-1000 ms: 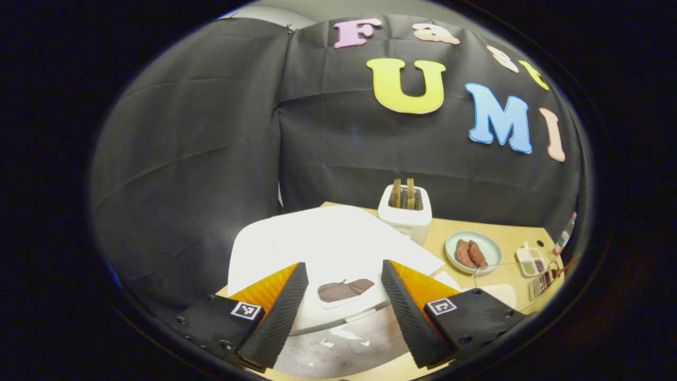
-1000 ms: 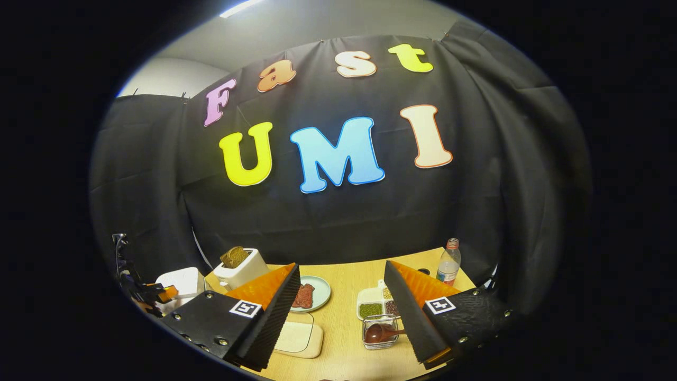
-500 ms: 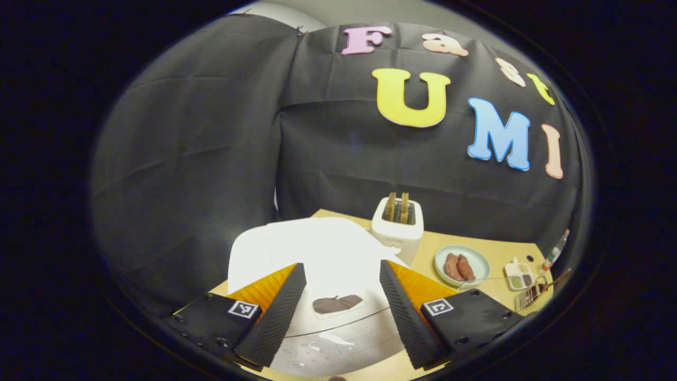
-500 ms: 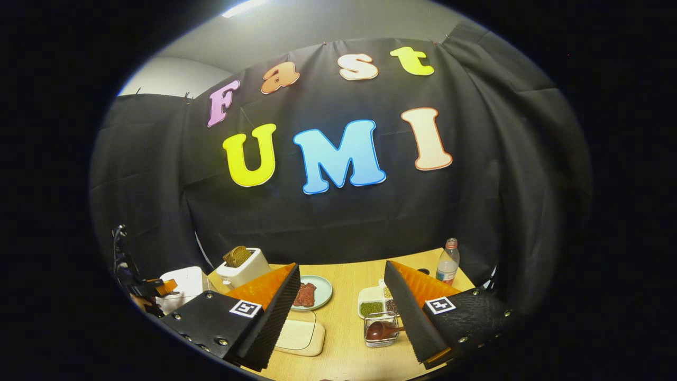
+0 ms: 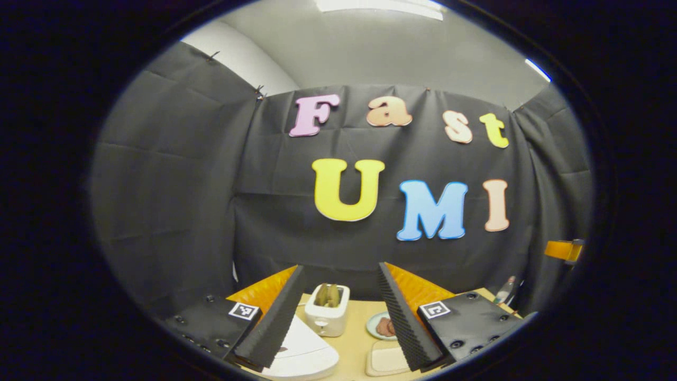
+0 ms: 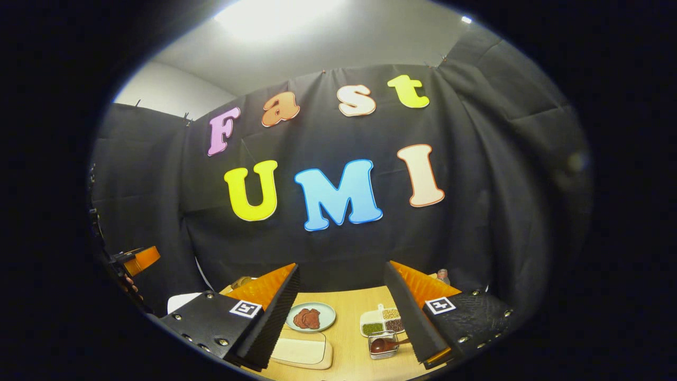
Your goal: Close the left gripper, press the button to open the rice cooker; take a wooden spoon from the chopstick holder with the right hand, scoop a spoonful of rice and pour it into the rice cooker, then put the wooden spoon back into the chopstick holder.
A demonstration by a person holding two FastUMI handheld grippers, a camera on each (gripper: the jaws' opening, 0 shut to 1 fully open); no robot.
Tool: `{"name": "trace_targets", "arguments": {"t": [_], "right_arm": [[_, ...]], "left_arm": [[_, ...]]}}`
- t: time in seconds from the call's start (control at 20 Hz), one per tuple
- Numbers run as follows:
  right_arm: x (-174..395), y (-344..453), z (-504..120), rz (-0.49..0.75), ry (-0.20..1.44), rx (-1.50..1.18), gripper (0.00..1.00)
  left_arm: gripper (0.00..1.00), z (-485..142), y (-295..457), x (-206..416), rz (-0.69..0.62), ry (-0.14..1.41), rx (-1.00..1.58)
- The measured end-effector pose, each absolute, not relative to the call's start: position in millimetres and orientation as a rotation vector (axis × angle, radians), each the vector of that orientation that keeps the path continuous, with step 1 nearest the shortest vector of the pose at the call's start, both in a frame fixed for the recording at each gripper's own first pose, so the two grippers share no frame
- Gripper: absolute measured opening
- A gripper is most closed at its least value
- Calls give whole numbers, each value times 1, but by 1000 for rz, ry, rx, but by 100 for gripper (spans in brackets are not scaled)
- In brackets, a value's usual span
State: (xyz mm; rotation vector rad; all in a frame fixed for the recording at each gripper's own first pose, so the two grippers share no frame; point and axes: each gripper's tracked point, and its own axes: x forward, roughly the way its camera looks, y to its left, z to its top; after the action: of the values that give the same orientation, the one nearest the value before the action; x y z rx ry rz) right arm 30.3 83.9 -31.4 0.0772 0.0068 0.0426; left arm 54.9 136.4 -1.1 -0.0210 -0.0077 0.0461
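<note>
Both claws were raised above the worktop, each spread and holding nothing.

In the left gripper view, the left claw framed the toaster, the white rice cooker near at lower left. In the right gripper view, the right claw hung over a plate and cutting board — the wooden spoon lay in its clear holder just beside the right finger.

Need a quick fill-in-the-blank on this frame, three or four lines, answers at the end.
1. The wooden spoon lies in a clear ____.
2. The toaster holds slices of ____.
3. Both the left gripper and the right gripper are ____.
4. The round plate sits just behind the cutting ____.

Missing words: container; bread; open; board
</note>
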Motion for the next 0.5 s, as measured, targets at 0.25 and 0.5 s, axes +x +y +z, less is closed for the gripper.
{"name": "trace_targets", "arguments": {"t": [0.25,0.5], "right_arm": [[1,94,-14,11,-34,37,96],[-25,104,-5,39,-56,6,97]], "left_arm": [[96,9,81,29,-100,-24,-76],[95,4,65,13,-97,-7,-91]]}}
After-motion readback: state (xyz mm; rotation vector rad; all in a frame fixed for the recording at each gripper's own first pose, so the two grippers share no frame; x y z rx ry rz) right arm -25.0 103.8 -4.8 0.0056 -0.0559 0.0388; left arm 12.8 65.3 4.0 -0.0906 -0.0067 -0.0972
